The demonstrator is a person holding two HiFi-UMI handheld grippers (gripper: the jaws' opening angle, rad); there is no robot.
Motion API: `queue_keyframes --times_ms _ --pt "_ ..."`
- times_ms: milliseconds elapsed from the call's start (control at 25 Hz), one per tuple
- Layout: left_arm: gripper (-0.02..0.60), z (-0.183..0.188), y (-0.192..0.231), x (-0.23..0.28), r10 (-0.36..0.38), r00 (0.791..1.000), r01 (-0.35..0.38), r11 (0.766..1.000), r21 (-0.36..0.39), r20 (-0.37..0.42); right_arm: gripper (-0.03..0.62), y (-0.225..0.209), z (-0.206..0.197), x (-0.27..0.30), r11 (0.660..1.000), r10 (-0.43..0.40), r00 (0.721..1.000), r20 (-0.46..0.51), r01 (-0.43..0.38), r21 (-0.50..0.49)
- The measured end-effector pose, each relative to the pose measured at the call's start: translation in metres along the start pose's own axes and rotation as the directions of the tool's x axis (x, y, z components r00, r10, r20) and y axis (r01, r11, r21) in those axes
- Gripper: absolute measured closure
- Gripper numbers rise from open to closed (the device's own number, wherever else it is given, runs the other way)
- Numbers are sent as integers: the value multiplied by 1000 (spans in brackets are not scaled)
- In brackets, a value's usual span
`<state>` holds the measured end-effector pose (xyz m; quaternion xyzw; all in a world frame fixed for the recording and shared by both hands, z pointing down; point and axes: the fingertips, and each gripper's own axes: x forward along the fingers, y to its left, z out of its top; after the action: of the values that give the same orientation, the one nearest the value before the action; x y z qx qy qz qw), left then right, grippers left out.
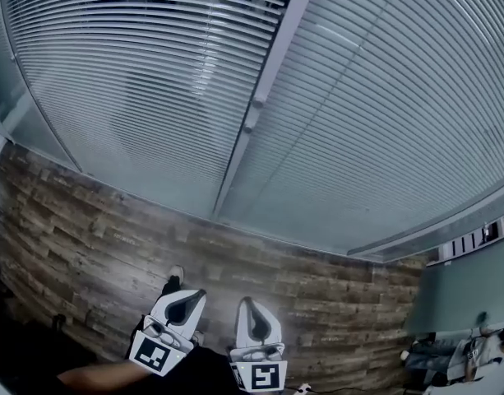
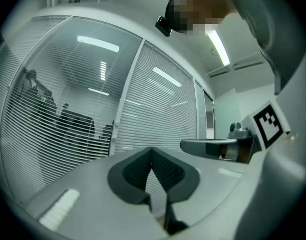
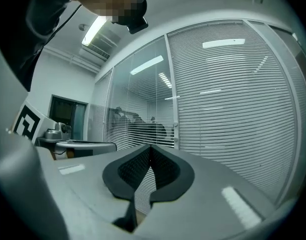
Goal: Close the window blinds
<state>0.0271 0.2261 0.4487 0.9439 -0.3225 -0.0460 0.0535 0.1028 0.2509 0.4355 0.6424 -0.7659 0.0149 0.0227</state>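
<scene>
Blinds [image 1: 153, 81] hang across the whole glass wall ahead, in two panels parted by a pale upright post [image 1: 272, 52]. In the left panel [image 2: 58, 119] the slats stand open enough that people show through them. The right panel [image 1: 383, 138] reads far more closed. The wall meets a wood-plank floor [image 1: 87, 220] at its lower edge.

The slats look thin, light and easily bent or kinked, so they are probably a poor place to take hold. A small fitting [image 1: 252, 122] part-way up the post is the likelier grip, perhaps a tilt control, though it is too small to tell. It would likely want a gentle pinch and turn.

Both tools sit low near the floor edge of the wall, side by side and well apart from the blinds. The left tool [image 1: 186, 301] and the right tool [image 1: 252, 313] are each clenched tip to tip with nothing between the jaws.
</scene>
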Motion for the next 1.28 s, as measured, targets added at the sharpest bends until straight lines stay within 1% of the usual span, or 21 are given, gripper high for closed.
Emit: queue_keyframes --times_ms 80,200,280,400,480,560,800,920,1040,1120,1280 --pt "583 2 16 11 4 1000 -4 1000 -7 -8 592 -6 4 20 1000 -8 1000 -10 8 -10" --pt "583 8 34 20 5 1000 -5 1000 -18 5 592 -9 11 41 999 -20 1000 1 20 -31" --pt "583 12 43 28 -10 1000 10 1000 -19 11 592 -11 16 56 998 -38 999 10 39 -39" --pt "583 17 54 44 -46 999 47 999 -25 20 592 -21 22 80 994 -93 995 24 94 -51" --pt "583 17 65 51 -62 998 62 998 -23 11 592 -23 23 96 993 -106 994 23 107 -53" --pt "583 19 81 57 -63 998 63 998 -20 8 591 -21 24 110 993 -110 994 19 110 -51" --pt "583 39 122 81 -55 998 56 998 -30 37 591 -28 33 144 989 -137 990 14 138 -61" --pt "583 39 137 92 -88 996 89 995 -51 29 591 -34 29 164 985 -160 987 -2 160 -60" --pt "583 38 144 94 -124 992 124 990 -64 15 591 -34 26 173 981 -187 982 -9 186 -51" --pt "583 34 150 95 -127 992 126 989 -81 -8 586 -29 26 180 982 -186 983 -12 185 -50" --pt "583 31 158 108 -105 994 104 989 -102 -12 583 -34 36 192 985 -167 986 -6 167 -47"
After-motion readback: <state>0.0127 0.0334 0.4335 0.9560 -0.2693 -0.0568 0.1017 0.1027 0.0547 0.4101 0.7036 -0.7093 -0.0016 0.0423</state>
